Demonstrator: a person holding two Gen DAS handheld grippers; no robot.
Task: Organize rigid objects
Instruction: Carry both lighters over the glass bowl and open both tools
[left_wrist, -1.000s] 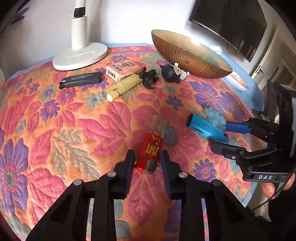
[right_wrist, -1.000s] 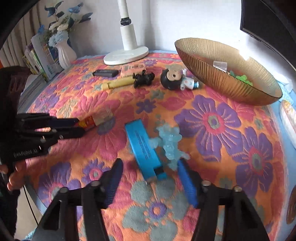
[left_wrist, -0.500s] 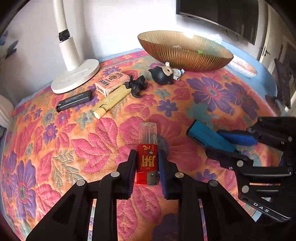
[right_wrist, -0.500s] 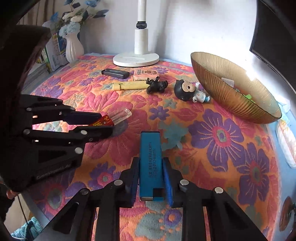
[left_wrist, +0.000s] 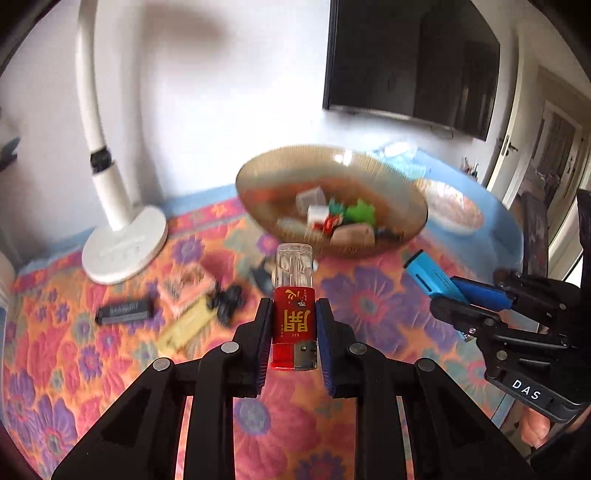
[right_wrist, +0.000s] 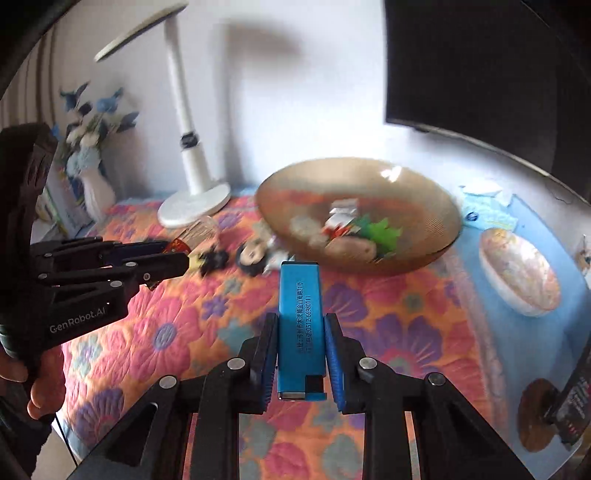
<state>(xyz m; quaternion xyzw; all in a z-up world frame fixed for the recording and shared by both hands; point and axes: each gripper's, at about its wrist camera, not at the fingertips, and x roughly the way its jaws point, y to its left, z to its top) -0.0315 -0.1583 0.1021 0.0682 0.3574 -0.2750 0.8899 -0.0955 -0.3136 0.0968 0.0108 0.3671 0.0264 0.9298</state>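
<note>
Red lighter (left_wrist: 294, 325) clamped in left tool (left_wrist: 294, 332); blue lighter (right_wrist: 301, 328) in right tool (right_wrist: 301, 350).

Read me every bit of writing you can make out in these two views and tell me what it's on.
"DAS": on the right tool body.
"GenRobot.AI": on the left tool body.
"0512-66980111", after Chinese characters too small to read surely: on the blue lighter.
One large gold Chinese character, smaller marks unreadable: on the red lighter.
Print on the black lighter and small box: blurred.

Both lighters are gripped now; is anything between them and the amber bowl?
Nothing visible blocks the way. The red lighter and blue lighter are held above the small toys on the cloth, with open air up to the amber bowl.
</note>
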